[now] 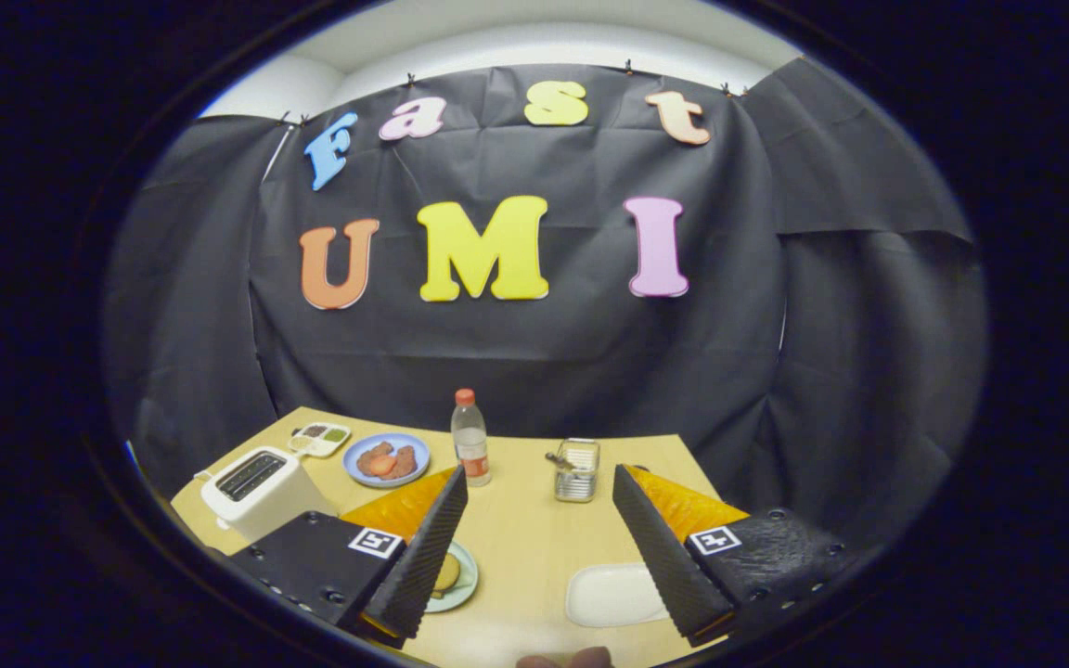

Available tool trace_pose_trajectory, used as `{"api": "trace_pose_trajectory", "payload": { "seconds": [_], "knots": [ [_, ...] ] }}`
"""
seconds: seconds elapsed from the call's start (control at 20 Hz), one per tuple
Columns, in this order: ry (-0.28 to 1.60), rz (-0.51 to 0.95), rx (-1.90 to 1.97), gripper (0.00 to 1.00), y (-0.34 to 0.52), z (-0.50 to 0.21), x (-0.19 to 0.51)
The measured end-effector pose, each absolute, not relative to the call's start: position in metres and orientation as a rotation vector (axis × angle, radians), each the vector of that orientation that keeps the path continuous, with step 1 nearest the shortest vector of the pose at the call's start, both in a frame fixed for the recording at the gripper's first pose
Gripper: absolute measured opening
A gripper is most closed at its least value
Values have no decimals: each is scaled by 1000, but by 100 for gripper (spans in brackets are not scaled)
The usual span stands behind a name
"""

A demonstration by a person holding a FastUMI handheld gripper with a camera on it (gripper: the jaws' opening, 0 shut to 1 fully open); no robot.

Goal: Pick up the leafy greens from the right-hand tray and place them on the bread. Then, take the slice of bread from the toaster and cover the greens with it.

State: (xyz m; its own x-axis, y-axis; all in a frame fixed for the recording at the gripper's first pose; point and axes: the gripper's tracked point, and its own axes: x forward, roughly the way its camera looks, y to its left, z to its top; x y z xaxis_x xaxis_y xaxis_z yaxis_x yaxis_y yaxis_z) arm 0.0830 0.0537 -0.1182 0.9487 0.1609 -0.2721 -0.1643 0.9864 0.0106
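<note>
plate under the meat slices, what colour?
Blue plate, seen in the gripper view, beyond the open gripper.

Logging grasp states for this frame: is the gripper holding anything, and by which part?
Nothing is held. The gripper is open, fingers spread wide over bare table between them.

The gripper (539,547) is held above the wooden table (525,547), its fingers spread wide with nothing between them. A green plate with bread (456,575) is partly hidden behind the left finger; a white tray (611,594) lies beside the right finger. Beyond are seen a white toaster (256,487), a blue plate (388,460), a bottle (470,450) and a metal holder (577,470).
</note>
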Motion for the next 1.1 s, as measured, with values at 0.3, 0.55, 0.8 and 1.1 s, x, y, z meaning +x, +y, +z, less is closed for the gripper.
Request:
{"api": "trace_pose_trajectory", "payload": {
  "seconds": [0.3,0.55,0.8,1.1],
  "knots": [
    [170,125,10,96,2,-52,71],
    [102,85,12,96,-22,-16,45],
    [54,35,-16,96,-19,5,26],
    [58,68,-14,96,22,9,29]
  ]
}}
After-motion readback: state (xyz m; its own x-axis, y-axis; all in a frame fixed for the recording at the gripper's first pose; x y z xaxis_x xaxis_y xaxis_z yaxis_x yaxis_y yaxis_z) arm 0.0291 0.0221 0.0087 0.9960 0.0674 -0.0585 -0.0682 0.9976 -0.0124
